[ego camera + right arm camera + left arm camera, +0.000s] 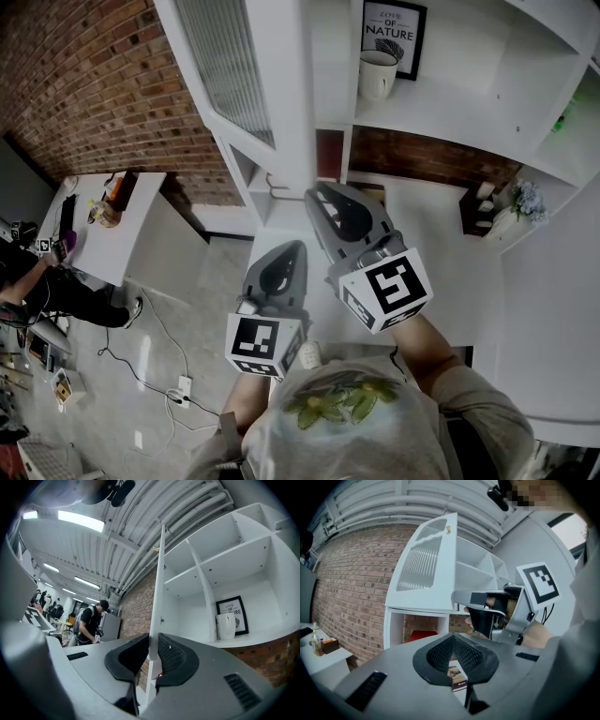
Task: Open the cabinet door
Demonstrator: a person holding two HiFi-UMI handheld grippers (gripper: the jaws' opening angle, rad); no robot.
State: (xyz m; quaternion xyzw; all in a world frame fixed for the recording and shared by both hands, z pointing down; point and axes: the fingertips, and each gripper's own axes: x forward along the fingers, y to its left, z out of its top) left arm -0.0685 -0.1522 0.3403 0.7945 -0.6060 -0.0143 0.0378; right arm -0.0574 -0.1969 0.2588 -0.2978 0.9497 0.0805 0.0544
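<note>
- The right gripper [151, 654] has its fingers [172, 656] closed partway on the door [158, 597]. The door's free edge stands upright between the two pads, which sit against its two faces near its lower end.
- The door is swung out from the cabinet and is edge-on to these fingers. Its ribbed glass panel [225, 66] rises above them.
- To the right of those fingers the cabinet's shelves lie open. A white mug [225, 626] stands on one shelf, just in front of a framed print [233, 615].
- The left gripper [452, 641] hangs just beside the right one, on its left and nearer the person, clear of the door.
- Its fingers meet at the tips and grip nothing. A small printed card [458, 677] shows in the slit below the tips; I cannot tell where it lies.
- Beyond the left fingers, under the door, a lower compartment holds something red [421, 635].
- A brick wall [94, 84] runs to the left of both sets of fingers.
- Well apart from them on that side, a person [37, 281] sits at a white desk [112, 234].
</note>
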